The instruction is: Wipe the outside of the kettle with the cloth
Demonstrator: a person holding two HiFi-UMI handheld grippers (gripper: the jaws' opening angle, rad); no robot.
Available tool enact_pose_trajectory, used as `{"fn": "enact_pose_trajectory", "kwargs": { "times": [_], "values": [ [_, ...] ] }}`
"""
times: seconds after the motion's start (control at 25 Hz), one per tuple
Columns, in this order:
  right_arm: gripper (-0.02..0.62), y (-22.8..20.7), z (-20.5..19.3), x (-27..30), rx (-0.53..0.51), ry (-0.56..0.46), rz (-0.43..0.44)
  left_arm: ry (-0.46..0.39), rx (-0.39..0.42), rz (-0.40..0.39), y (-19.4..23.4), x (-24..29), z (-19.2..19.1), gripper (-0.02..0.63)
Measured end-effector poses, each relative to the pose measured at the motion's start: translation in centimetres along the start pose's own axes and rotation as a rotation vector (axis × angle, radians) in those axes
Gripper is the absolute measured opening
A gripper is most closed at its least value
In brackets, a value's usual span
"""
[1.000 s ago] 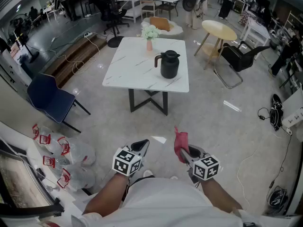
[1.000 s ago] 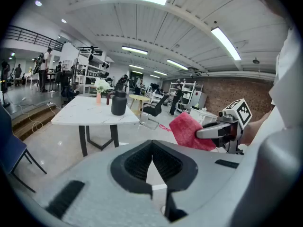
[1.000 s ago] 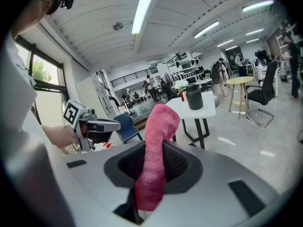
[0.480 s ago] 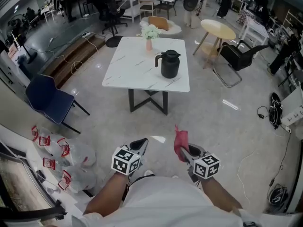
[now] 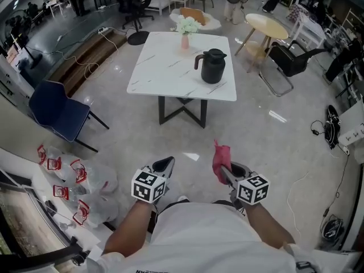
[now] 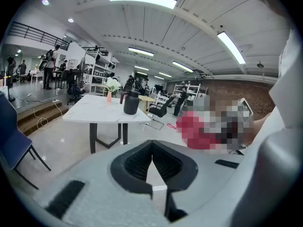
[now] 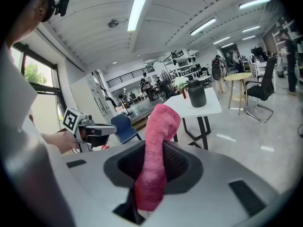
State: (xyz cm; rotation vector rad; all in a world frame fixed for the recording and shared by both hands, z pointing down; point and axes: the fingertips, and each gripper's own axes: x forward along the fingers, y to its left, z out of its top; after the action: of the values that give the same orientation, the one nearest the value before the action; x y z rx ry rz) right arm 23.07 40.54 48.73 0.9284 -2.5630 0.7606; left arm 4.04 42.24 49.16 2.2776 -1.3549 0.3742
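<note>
1. The kettle (image 5: 213,66) looks rigid and smooth to me, probably slippery. I'd steady it by its handle and wipe the body.
2. It is black and lidded, standing upright on the white table (image 5: 170,87), well apart from me.
3. The pink cloth (image 7: 156,150) is soft and limp, and my right gripper (image 5: 226,172) is clamped on it.
4. My left gripper (image 5: 162,166) has its jaws together, with nothing between them.
5. A flower vase (image 5: 185,37) stands at the table's far edge.

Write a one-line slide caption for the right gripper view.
Right gripper clamped on a pink cloth, looking toward the black kettle standing on the white table ahead.
</note>
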Motion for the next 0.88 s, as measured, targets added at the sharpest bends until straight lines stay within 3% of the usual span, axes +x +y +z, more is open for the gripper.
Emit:
{"fn": "enact_pose_trajectory", "kwargs": {
  "times": [0.48, 0.88],
  "values": [
    [0.099, -1.1, 1.9, 4.9, 0.025, 0.015, -0.021, 0.043, -0.024, -0.022, 4.4, 1.7, -0.9, 0.000],
    [0.098, -5.7, 8.6, 13.9, 0.012, 0.009, 0.049, 0.055, -0.013, 0.021, 10.8, 8.0, 5.0, 0.000]
  ]
}}
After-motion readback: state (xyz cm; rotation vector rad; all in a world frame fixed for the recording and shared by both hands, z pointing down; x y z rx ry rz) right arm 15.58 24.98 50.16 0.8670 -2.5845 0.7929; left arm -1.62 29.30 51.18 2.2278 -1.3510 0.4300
